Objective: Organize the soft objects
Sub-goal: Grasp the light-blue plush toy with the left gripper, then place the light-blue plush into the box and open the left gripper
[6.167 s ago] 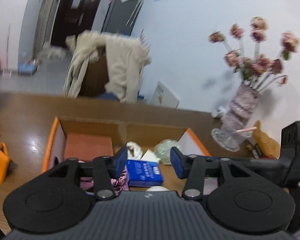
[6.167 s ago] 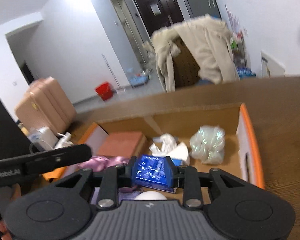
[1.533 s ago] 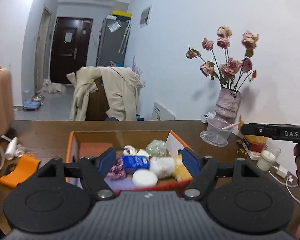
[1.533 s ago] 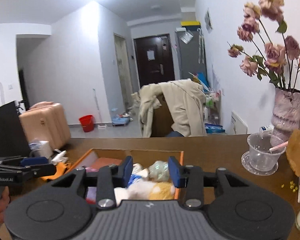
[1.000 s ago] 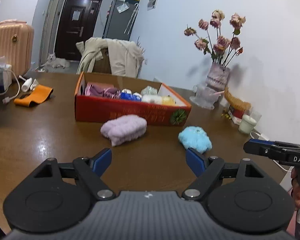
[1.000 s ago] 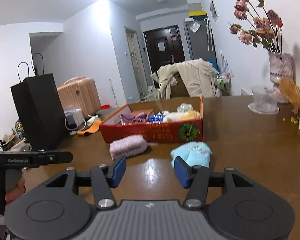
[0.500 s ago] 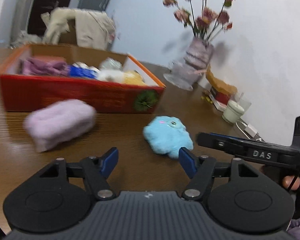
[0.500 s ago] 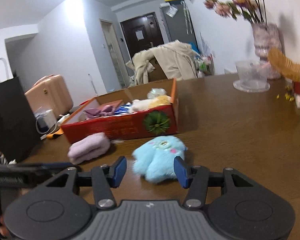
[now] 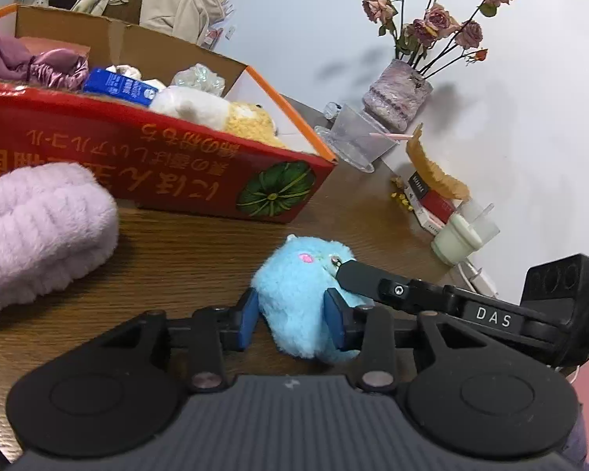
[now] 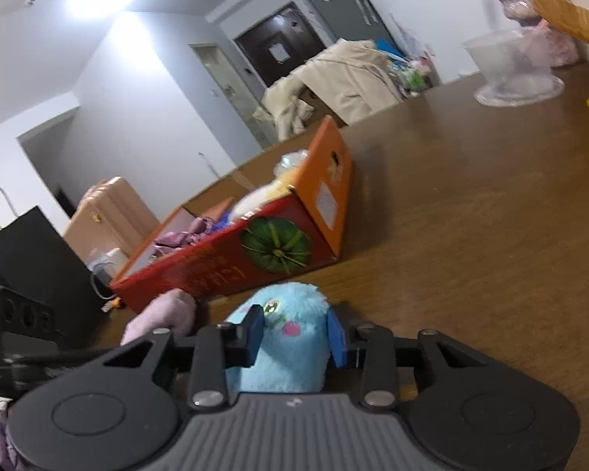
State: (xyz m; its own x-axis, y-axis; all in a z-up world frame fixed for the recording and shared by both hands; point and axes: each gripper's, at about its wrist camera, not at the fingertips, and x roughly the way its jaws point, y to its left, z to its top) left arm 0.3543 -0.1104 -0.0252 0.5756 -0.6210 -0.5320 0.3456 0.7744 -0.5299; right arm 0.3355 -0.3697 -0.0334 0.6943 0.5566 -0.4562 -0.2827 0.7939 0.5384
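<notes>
The blue plush toy point(image 9: 302, 286) is sitting on the wooden surface point(image 9: 200, 247) just in front of the red cardboard box point(image 9: 145, 172), and both grippers are closing in on it from opposite sides. The left gripper point(image 9: 292, 320) is bracketing its near end with blue fingers point(image 9: 248, 322) pressing into the fur, while the right gripper point(image 10: 294, 331) is clenching around its face. A lilac fluffy roll point(image 9: 35, 231) is lying to the left, beside the box holding a white and yellow plush point(image 9: 216, 112).
</notes>
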